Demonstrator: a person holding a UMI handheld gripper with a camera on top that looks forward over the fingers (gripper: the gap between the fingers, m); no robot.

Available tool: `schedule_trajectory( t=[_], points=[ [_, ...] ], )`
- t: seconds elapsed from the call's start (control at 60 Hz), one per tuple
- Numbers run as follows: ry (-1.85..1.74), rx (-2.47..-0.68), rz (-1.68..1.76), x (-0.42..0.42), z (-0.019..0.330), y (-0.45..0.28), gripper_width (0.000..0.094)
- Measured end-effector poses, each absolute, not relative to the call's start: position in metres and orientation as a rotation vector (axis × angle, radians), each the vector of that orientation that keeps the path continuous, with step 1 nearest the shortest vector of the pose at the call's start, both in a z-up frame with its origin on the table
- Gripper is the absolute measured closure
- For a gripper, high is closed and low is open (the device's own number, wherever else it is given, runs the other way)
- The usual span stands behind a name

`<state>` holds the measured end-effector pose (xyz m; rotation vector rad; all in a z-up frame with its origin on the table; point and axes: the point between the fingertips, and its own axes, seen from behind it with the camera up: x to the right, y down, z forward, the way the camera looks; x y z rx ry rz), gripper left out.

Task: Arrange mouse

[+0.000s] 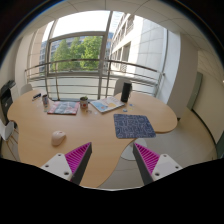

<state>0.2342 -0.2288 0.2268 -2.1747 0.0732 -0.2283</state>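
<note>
A small white rounded object point(58, 137), possibly the mouse, lies on the wooden table point(95, 130), ahead and left of my fingers. A dark blue patterned mouse pad point(133, 125) lies on the table ahead and slightly right of them. My gripper point(112, 160) is open and empty, held over the table's near edge. Its two magenta pads stand wide apart. Both the white object and the pad are well beyond the fingertips.
At the table's far side lie a light booklet point(62, 107), a dark cup point(84, 102), papers point(107, 105) and a small bottle point(45, 100). A dark chair back point(126, 92) stands behind. A railing and large windows point(80, 50) lie beyond. The floor point(185, 135) shows to the right.
</note>
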Motion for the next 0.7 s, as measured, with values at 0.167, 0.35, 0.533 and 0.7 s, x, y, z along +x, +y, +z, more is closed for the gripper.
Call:
schedule_trajectory(
  t=[0.167, 0.35, 0.533, 0.7],
  points=[
    [0.067, -2.208, -0.285, 0.231, 0.204, -0.237, 0.0087],
    [0.070, -2.269, -0.281, 0.192, 0.145, -0.255, 0.0087],
    [0.000, -2.307, -0.136, 0.100, 0.082, -0.248, 0.0085],
    [0.005, -2.276, 0.000, 0.013, 0.045, -0.189, 0.0085]
  ],
)
